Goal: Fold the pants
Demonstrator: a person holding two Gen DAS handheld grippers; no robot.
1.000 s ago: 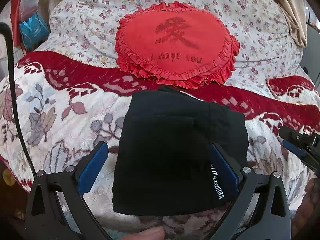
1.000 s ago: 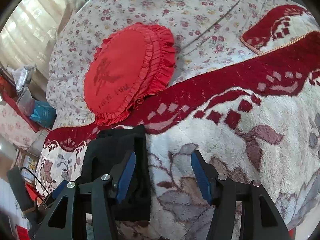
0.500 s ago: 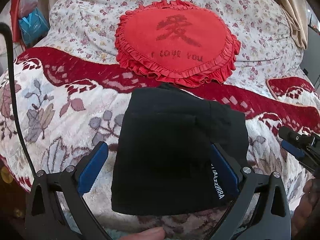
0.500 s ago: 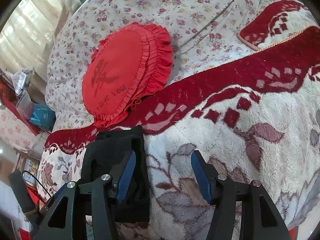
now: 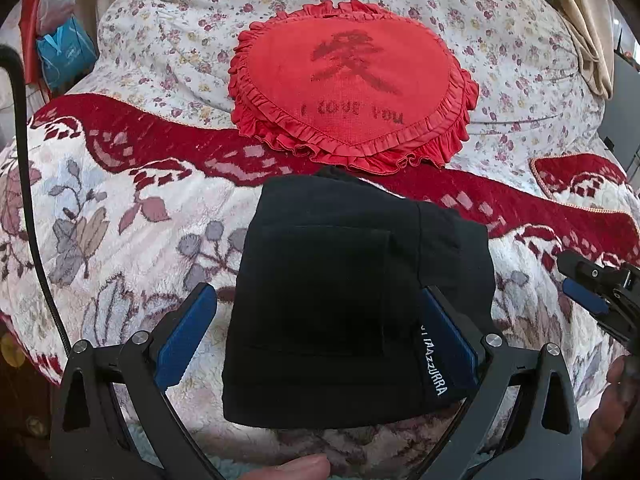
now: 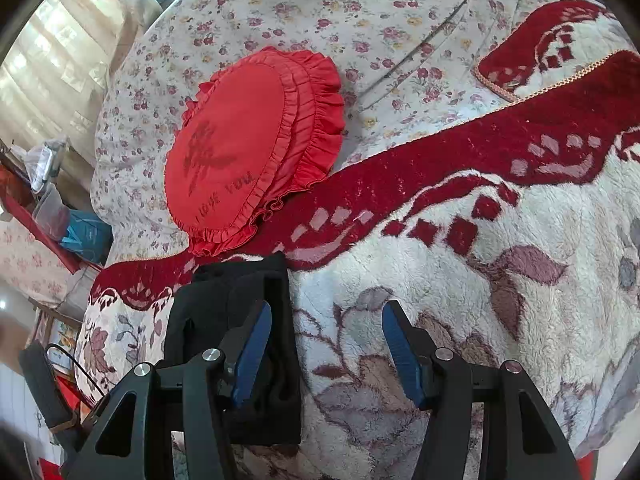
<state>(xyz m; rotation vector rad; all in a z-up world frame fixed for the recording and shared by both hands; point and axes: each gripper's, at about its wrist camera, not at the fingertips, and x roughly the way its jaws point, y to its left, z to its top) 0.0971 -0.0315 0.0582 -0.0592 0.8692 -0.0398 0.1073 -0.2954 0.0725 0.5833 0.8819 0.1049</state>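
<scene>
The black pants (image 5: 340, 292) lie folded into a compact rectangle on the plush blanket, with a white-lettered label on their near right edge. My left gripper (image 5: 320, 320) hovers over them, open wide; its left pad is off the cloth and its right pad is at the pants' right side. In the right wrist view the pants (image 6: 216, 312) sit at lower left. My right gripper (image 6: 326, 344) stands open over bare blanket just right of them, its left finger (image 6: 252, 348) above the pants' edge. The right gripper (image 5: 592, 292) also shows at the left view's right edge.
A red heart-shaped frilled pillow (image 5: 352, 88) lies just beyond the pants on a floral quilt (image 5: 180, 40). The red-and-white flowered blanket (image 6: 500, 280) spreads wide to the right. A blue bag (image 5: 64, 56) and clutter stand off the bed's left side. A thumb (image 5: 296, 472) shows at the bottom.
</scene>
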